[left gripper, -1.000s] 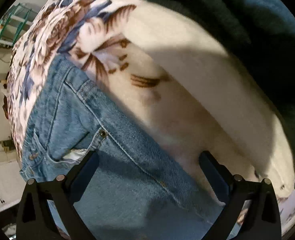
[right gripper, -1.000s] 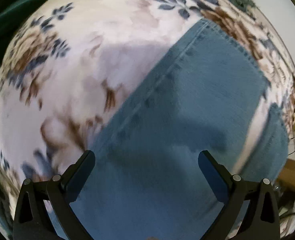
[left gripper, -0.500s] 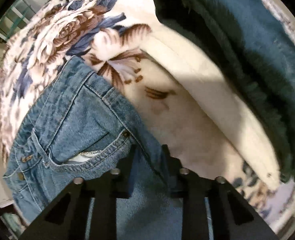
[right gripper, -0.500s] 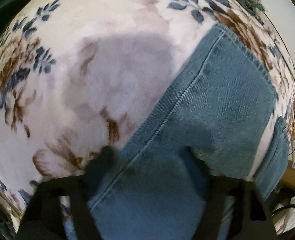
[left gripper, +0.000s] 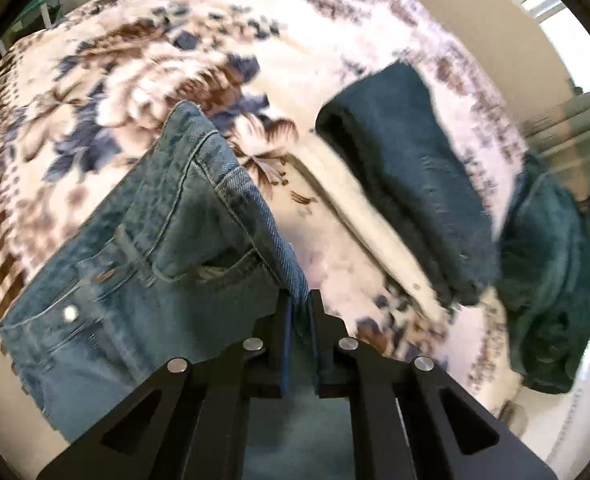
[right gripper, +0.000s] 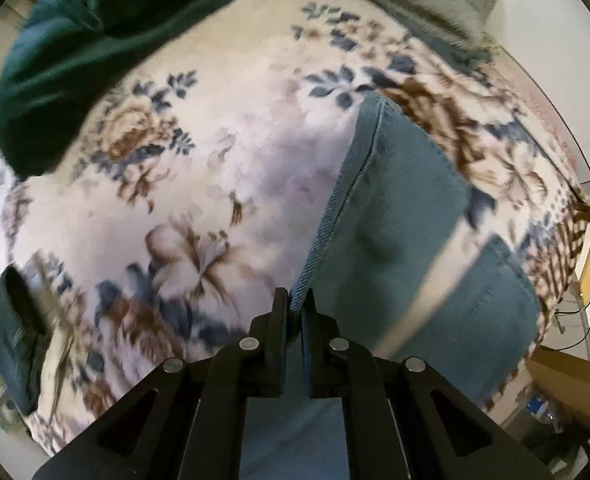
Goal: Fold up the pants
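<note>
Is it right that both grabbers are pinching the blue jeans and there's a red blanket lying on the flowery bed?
Nearly. Both the left gripper and right gripper pinch the jeans, but the blanket on the flowery bed is dark green, not red, as the left wrist view shows.

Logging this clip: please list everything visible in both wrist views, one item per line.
Jeans: one pair, blue denim, on the blanket, side edge lifted by both tools.
Floral blanket: one, cream with blue and brown flowers, covering the bed.
Dark green folded garments: at least two, beside the jeans.
Cream folded cloth: one, under the green pile.
Cardboard box: one, brown, on the floor beside the bed.
Left tool: black, shut on the jeans' edge.
Right tool: black, shut on the jeans' edge.
</note>
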Demonstrator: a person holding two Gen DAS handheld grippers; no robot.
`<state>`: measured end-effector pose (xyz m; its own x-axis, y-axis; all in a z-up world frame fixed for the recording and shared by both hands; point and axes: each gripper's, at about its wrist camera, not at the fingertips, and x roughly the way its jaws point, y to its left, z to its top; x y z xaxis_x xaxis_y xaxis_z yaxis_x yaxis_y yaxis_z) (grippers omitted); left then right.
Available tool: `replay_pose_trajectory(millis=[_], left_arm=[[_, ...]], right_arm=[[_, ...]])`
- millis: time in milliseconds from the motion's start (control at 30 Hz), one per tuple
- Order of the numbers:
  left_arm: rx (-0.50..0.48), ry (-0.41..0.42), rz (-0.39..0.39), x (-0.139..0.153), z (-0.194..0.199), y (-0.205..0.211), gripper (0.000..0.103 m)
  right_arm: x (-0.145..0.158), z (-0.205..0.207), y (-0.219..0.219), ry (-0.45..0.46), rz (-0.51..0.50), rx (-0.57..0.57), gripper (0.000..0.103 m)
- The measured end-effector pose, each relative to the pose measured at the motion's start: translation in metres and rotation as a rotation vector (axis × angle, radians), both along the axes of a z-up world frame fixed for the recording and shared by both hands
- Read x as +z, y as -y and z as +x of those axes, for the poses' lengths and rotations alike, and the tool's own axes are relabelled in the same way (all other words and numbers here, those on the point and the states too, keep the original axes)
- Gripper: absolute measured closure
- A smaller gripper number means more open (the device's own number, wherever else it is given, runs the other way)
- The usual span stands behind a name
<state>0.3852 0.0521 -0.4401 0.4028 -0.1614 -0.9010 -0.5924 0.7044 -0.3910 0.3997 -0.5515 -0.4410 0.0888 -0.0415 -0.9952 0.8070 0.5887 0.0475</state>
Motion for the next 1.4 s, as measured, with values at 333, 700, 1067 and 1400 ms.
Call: replay_pose_trajectory(millis=[333,700,1067,1400], left_arm=[[0.07,0.025,0.001,0.037,-0.135,-0.006,0.098],[0.16,-0.228,0.05,-0.097,-0.215,-0.011,0.096],[-0.08,-0.201,0.286,-0.029,-0.179,0.07,0.022],[-0.735,-0.106,0.517,-0.058,-0.11,0.308,0.007]], right_arm=[[0.032,-0.166,-0.007,0.089,0.069,0.052,0.097],[-0.075,-0.264,-0.018,-0.071,0.136,0.128,0.096],[-0.045,-0.345,0.074,0.09,0.173,-0.031,0.026],[-0.058,-0.287,0.171,0.137,0.019,-0.022,0.026]])
